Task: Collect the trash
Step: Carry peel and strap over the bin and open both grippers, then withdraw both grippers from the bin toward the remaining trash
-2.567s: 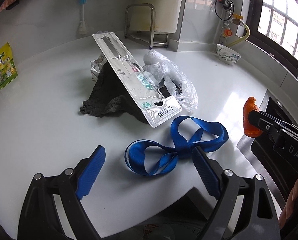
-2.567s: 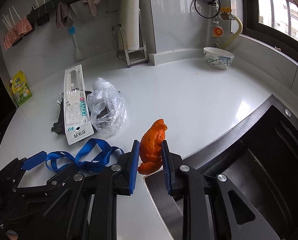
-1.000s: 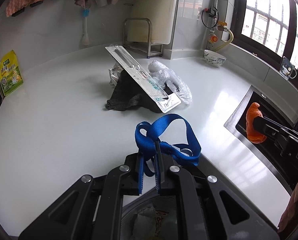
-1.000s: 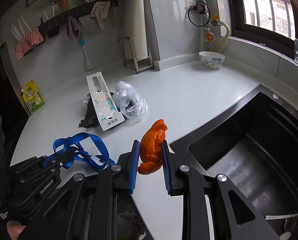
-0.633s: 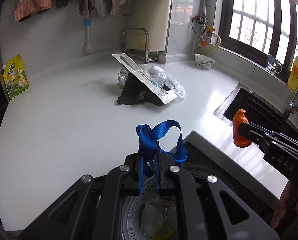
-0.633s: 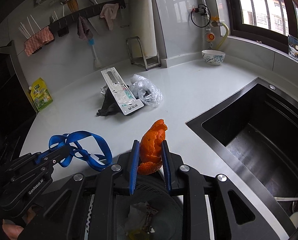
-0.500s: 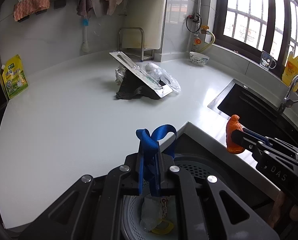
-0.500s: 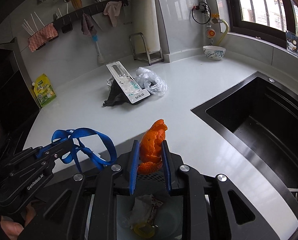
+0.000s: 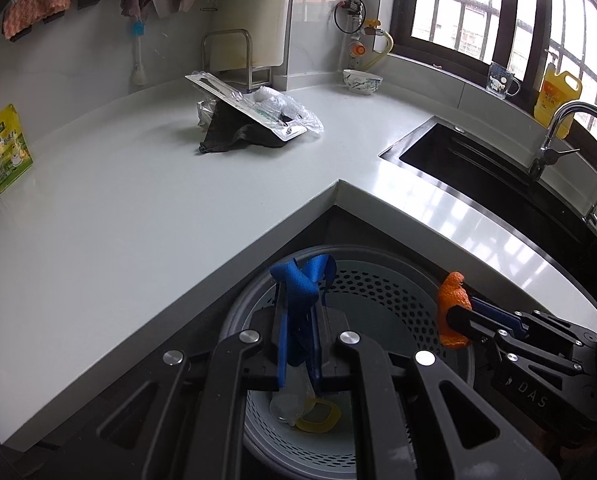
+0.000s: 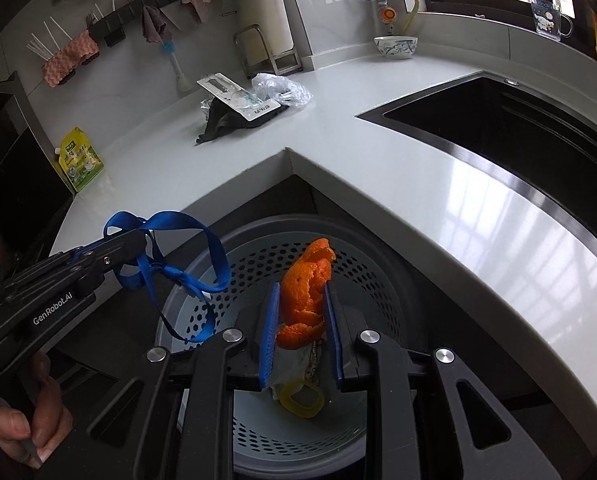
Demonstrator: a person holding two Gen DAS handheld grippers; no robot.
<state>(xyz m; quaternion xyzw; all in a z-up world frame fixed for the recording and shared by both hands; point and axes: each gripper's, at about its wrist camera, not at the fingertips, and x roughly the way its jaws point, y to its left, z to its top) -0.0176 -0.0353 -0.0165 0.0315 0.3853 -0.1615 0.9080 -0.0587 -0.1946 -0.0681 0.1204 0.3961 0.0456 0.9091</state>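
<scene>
Both grippers have moved off the white countertop [image 9: 138,208] since the earlier frames and now hang over the grey perforated trash bin [image 10: 378,280], which sits on the floor in the inner corner of the L-shaped counter. That counter fills most of both views, with a black sink [image 10: 518,128] set into its right run. Far back on the counter lies the remaining pile: a dark cloth [image 9: 234,136], a clear blister pack [image 9: 242,104] leaning on top of it, and a crumpled clear plastic bag [image 9: 290,108] just beside them. A yellow-green pouch [image 9: 6,148] stands at the counter's left edge and a patterned bowl [image 9: 361,81] sits near the back wall by the window.

The left gripper [image 9: 298,332] has its blue pads pressed together on a blue ribbon [image 10: 186,264], whose loops dangle above the bin's left rim. The right gripper [image 10: 300,328] is clamped on an orange peel [image 10: 304,300], held upright between its pads directly over the bin's opening. At the bottom of the bin lie a crumpled white wrapper [image 10: 298,364] and a small yellow ring [image 10: 300,402], touching each other.
</scene>
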